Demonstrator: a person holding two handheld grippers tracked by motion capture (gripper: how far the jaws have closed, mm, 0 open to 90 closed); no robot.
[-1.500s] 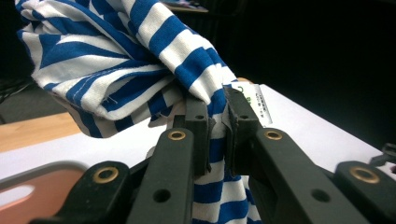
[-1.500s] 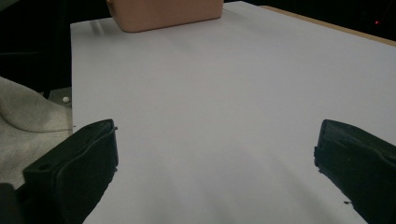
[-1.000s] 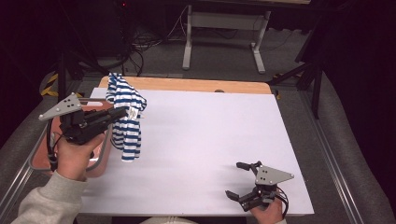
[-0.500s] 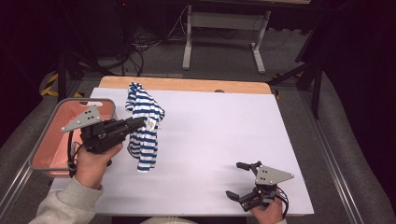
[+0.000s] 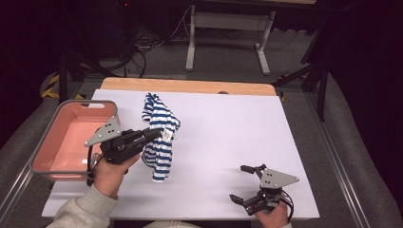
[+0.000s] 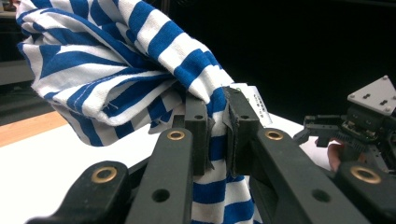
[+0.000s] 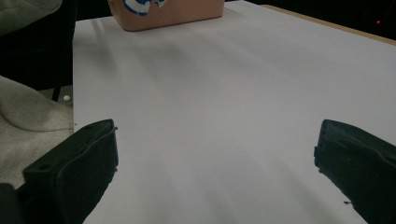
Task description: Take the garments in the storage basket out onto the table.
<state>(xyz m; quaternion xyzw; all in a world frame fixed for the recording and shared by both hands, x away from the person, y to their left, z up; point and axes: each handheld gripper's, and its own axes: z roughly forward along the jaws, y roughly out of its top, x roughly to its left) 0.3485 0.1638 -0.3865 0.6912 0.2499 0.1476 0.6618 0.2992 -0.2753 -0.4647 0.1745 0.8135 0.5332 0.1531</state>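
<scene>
A blue-and-white striped garment [image 5: 159, 135] hangs from my left gripper [image 5: 158, 132] over the left part of the white table [image 5: 228, 133], its lower end close to the surface. In the left gripper view the two pads pinch a fold of the striped garment [image 6: 140, 70] just below a white label [image 6: 258, 106], so that gripper [image 6: 217, 126] is shut on the cloth. My right gripper [image 5: 243, 183] rests near the table's front right edge with its jaws wide apart and nothing between them. The right gripper view shows its two black fingertips [image 7: 88, 158] over bare white table.
A pink bin [image 5: 50, 164] stands at the table's left edge, beside the left hand. A wooden strip [image 5: 190, 86] runs along the far edge. Beyond the table are a metal stand's legs [image 5: 225, 42] and cables on the floor.
My left gripper has carried the striped garment to the right and downward, away from the pink bin and over the table. The right gripper has stayed where it was.
</scene>
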